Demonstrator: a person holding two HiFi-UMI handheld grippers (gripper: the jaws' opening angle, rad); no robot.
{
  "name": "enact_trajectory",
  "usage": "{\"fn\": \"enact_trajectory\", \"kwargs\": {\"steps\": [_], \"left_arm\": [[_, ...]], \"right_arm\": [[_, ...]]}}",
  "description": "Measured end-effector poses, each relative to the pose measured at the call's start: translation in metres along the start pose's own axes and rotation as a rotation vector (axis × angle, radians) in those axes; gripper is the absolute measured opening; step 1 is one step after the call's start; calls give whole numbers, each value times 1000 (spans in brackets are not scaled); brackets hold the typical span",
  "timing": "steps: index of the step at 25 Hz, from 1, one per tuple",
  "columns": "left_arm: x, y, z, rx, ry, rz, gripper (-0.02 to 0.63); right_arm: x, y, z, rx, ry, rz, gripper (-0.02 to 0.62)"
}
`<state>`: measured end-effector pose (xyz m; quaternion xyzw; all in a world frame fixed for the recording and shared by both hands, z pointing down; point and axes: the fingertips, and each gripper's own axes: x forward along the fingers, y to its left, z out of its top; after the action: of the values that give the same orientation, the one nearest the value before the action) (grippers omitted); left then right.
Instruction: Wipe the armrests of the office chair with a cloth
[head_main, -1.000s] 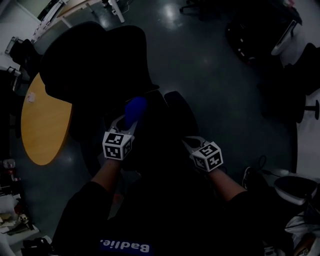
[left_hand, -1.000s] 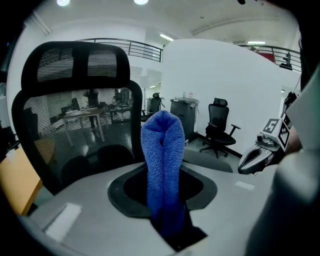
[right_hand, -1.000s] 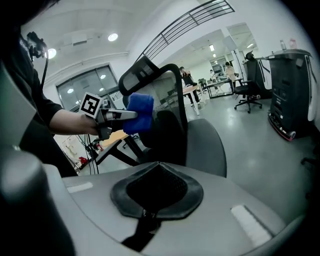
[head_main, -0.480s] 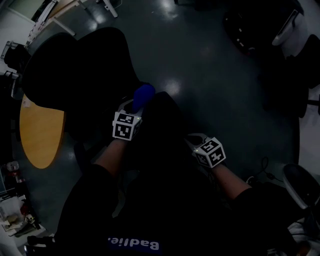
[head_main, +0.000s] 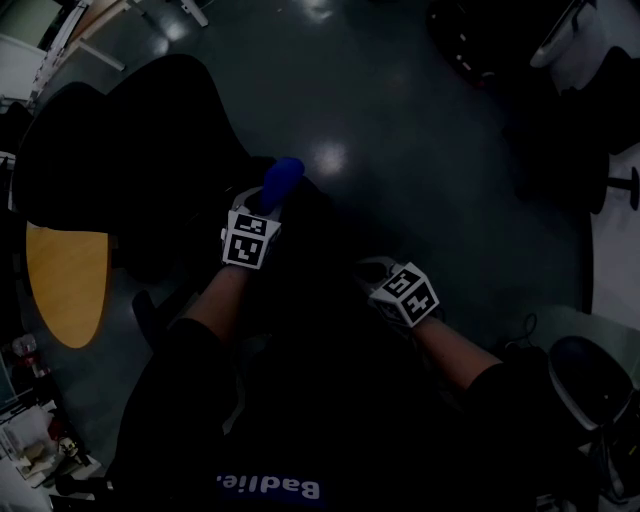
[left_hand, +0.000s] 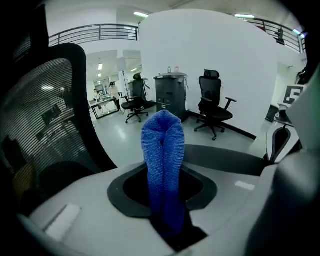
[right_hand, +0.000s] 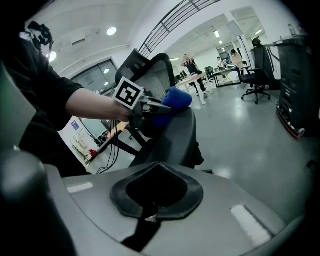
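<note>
Pinching a folded, bright blue knitted cloth (left_hand: 162, 160), the left tongs (head_main: 266, 207) are clamped on its lower end, so the cloth stands out past the tips as a rounded fold. In the right gripper view, that blue fold lies on top of a dark grey padded armrest (right_hand: 177, 132) of the black office chair (head_main: 130, 160). It sits at the end of the armrest farther from the right tongs (head_main: 372, 270) and appears to touch the pad. The chair's tall mesh back (left_hand: 45, 130) rises just to the left of the left tongs. The right tongs are pressed together with nothing between them. They are held well apart from the cloth, to its right and nearer the person's body.

The head view is very dark, so the armrest's outline is hard to trace there. It seems to run lengthwise away from the person, roughly in line with the left forearm (head_main: 215, 300). Judging from this, the wipe belongs to the left hand, since the cloth already lies on the pad. The stroke would need to travel along that long axis, toward or away from the body, rather than across it. A glossy grey floor (head_main: 420, 130) lies beyond.
</note>
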<state>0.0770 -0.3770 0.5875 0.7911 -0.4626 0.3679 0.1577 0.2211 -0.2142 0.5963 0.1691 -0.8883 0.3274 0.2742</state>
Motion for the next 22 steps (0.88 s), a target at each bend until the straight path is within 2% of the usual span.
{"fn": "enact_trajectory", "kwargs": {"steps": [4,9,22], "left_arm": [[1,-5,0,31,10,7,133],[-1,-14,-2,33,12,4,135],[-17,-46,-18,68,12,-43,135]], "right_arm": [[-2,-1,-1,9,0,7,5],[-3,-2,-2,32,-17,14,4],[0,9,-12,60,-27,-2,5]]}}
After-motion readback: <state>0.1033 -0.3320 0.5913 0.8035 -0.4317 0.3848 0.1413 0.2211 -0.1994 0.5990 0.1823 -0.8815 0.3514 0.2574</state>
